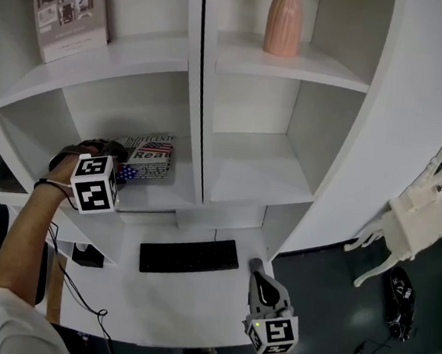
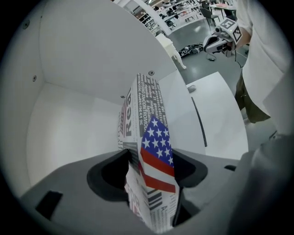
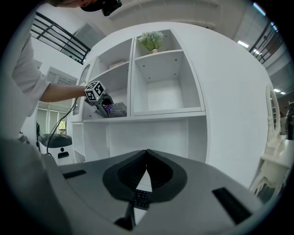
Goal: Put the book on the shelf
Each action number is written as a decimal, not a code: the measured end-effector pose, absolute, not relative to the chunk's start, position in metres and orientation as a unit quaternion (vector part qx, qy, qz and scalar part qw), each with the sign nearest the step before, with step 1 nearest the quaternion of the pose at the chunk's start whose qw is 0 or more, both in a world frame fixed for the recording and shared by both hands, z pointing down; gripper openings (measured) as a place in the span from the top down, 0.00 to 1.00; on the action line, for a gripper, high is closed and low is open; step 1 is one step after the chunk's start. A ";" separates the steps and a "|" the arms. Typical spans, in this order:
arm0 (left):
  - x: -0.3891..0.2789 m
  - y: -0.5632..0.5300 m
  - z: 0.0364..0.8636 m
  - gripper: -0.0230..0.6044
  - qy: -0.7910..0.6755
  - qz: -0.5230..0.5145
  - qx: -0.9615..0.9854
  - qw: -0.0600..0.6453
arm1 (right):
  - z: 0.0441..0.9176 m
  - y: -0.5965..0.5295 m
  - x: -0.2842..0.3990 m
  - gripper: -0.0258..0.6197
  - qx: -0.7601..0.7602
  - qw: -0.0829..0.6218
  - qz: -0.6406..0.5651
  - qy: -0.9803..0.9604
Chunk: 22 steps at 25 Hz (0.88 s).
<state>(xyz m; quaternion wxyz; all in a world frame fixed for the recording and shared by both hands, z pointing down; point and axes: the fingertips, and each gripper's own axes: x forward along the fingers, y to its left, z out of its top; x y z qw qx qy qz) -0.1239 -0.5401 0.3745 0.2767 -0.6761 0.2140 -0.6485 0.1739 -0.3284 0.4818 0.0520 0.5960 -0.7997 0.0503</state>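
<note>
A book [image 1: 151, 157] with a stars-and-stripes cover and newsprint lettering lies in the lower left compartment of the white shelf [image 1: 198, 131]. My left gripper [image 1: 121, 171] reaches into that compartment at the book's near left end. In the left gripper view the book [image 2: 154, 137] stands edge-on between the jaws of the left gripper [image 2: 151, 172], with dark gaps beside it, so the jaws are open around it. The right gripper [image 1: 259, 267] hangs low over the desk, shut and empty, and its jaws [image 3: 146, 172] meet in the right gripper view.
A black keyboard [image 1: 189, 255] lies on the white desk [image 1: 192, 307] below the shelf. A pink vase [image 1: 285, 18] stands in the upper right compartment, and a framed print [image 1: 70, 7] leans at upper left. A white chair [image 1: 420, 221] stands to the right.
</note>
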 end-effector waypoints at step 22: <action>-0.124 -0.520 0.385 0.48 0.128 -0.697 -0.676 0.202 | 0.486 -0.326 0.186 0.96 0.600 0.046 0.061 -0.797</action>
